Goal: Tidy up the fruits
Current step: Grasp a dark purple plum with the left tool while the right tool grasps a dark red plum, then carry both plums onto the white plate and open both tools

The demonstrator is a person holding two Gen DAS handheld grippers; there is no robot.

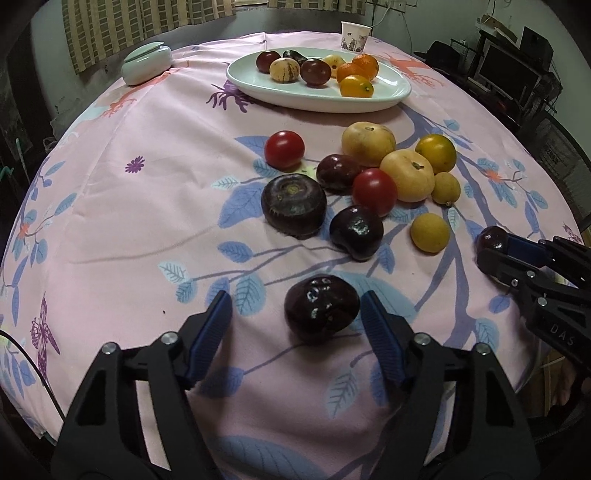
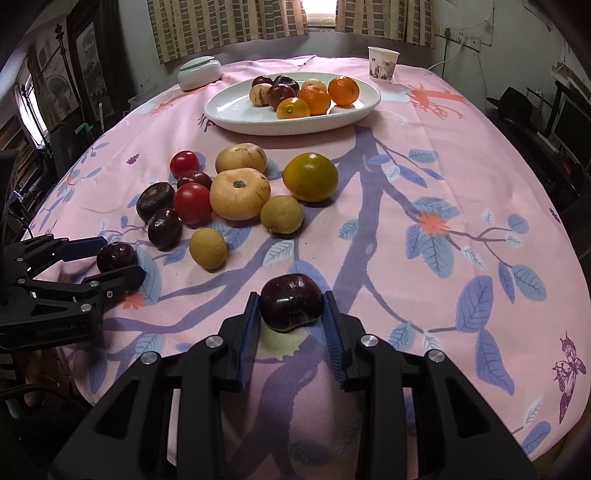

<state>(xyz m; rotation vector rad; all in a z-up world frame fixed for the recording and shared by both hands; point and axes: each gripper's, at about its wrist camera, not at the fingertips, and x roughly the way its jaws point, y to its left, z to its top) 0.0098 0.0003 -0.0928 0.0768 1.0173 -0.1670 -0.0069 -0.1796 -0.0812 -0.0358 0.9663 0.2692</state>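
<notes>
Oval white ceramic plate sits at the far middle of the pink leaf-printed tablecloth. White lidded ceramic jar behind-left of it, patterned paper cup behind-right. Loose fruit cluster lies nearer, left of centre, large yellow-green round fruit at its right edge. Two small tan round fruits nearest front.

Cup print — too small
</notes>
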